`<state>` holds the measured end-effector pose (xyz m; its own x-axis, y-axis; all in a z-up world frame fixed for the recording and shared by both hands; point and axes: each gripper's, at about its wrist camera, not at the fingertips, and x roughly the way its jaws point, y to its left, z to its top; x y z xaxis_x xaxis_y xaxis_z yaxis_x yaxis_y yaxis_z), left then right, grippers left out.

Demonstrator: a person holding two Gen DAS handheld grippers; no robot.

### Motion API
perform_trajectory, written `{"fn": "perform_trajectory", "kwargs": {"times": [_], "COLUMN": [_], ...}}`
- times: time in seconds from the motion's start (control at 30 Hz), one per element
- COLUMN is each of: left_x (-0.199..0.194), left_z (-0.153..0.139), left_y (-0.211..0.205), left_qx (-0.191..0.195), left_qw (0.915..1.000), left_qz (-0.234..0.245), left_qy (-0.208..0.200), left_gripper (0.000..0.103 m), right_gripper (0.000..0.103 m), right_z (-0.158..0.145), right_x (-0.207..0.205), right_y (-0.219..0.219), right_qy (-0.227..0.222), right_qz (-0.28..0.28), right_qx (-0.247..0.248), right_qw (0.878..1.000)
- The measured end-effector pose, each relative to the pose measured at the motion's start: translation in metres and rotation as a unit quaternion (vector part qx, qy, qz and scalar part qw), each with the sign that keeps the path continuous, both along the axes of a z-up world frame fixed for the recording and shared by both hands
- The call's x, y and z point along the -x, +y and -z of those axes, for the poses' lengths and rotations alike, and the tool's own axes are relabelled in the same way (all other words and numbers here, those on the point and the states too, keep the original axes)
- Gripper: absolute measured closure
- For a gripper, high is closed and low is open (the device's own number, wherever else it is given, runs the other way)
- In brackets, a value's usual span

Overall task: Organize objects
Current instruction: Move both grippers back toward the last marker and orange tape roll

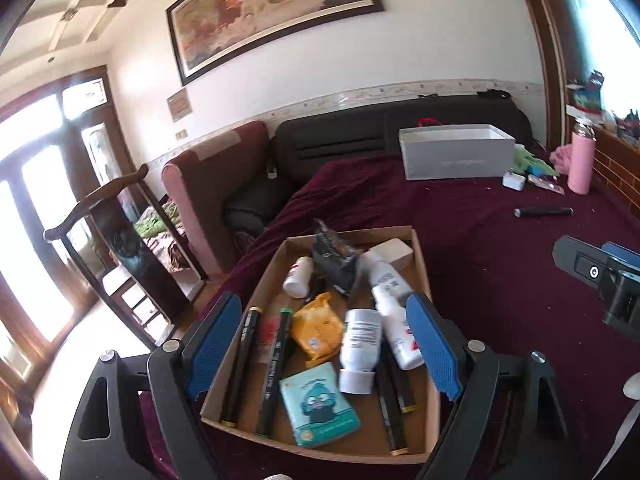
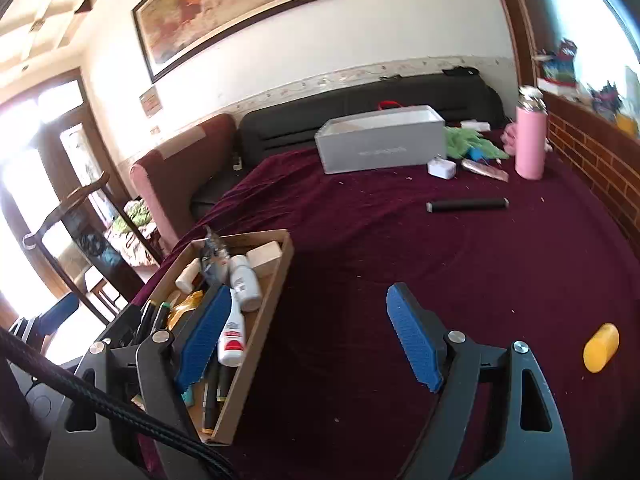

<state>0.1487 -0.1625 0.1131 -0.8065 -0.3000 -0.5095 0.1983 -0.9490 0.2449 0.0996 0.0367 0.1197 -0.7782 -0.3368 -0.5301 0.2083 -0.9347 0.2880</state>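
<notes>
The cardboard tray (image 1: pixel 420 264) is lying on the maroon bed cover (image 1: pixel 500 280), crowded with pens, white bottles (image 1: pixel 360 340), a yellow packet (image 1: pixel 316 328) and a teal card pack (image 1: pixel 318 404). The left gripper (image 1: pixel 324 344) is hovering over the tray with its fingers spread and nothing between the pads. The right gripper (image 2: pixel 308 336) is likewise standing spread and empty, the tray sitting at its nine o'clock. Loose things are still lying out: a yellow capsule-shaped container (image 2: pixel 600 347) at the right gripper's three o'clock, and a black cylinder (image 2: pixel 467 205) toward one o'clock, well apart. The yellow container is probably light, stiff and smooth, so it is likely to roll; pinching across its short middle looks safest. The black cylinder would want a grip at mid-length.
</notes>
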Motion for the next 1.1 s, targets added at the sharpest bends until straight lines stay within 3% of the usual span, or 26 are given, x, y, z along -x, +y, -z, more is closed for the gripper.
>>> {"fn": "perform_trajectory", "kwargs": {"times": [0.23, 0.4, 0.5, 0.67, 0.87, 0.97, 1.03, 1.1], "left_x": [0.019, 0.050, 0.076, 0.113, 0.132, 0.131, 0.130, 0.130], "left_z": [0.011, 0.026, 0.044, 0.073, 0.106, 0.108, 0.112, 0.114], "left_y": [0.040, 0.093, 0.131, 0.163, 0.147, 0.138, 0.146, 0.152], "left_qx": [-0.015, -0.053, -0.059, -0.064, -0.105, -0.142, -0.124, -0.111], "left_qw": [0.9975, 0.9845, 0.9749, 0.9680, 0.9599, 0.9541, 0.9523, 0.9510], "left_qz": [0.054, 0.139, 0.179, 0.192, 0.174, 0.184, 0.195, 0.202], "left_qy": [-0.043, -0.092, -0.119, -0.149, -0.193, -0.189, -0.200, -0.206], "left_gripper": [0.023, 0.023, 0.023, 0.023, 0.022, 0.012, 0.003, 0.002], "right_gripper": [0.022, 0.022, 0.022, 0.021, 0.022, 0.022, 0.022, 0.022], "right_z": [0.007, -0.014, -0.033, -0.036, 0.000, 0.017, 0.029, 0.044], "right_x": [0.009, 0.027, 0.050, 0.118, 0.199, 0.241, 0.272, 0.298], "right_y": [0.038, 0.098, 0.145, 0.185, 0.174, 0.150, 0.138, 0.127], "right_qy": [-0.013, -0.011, -0.026, -0.081, -0.161, -0.186, -0.203, -0.225], "right_qz": [0.026, 0.067, 0.100, 0.124, 0.084, 0.059, 0.049, 0.044], "right_qx": [0.012, -0.010, -0.018, -0.060, -0.071, -0.079, -0.089, -0.102], "right_qw": [0.999, 0.998, 0.994, 0.987, 0.981, 0.978, 0.974, 0.968]}}
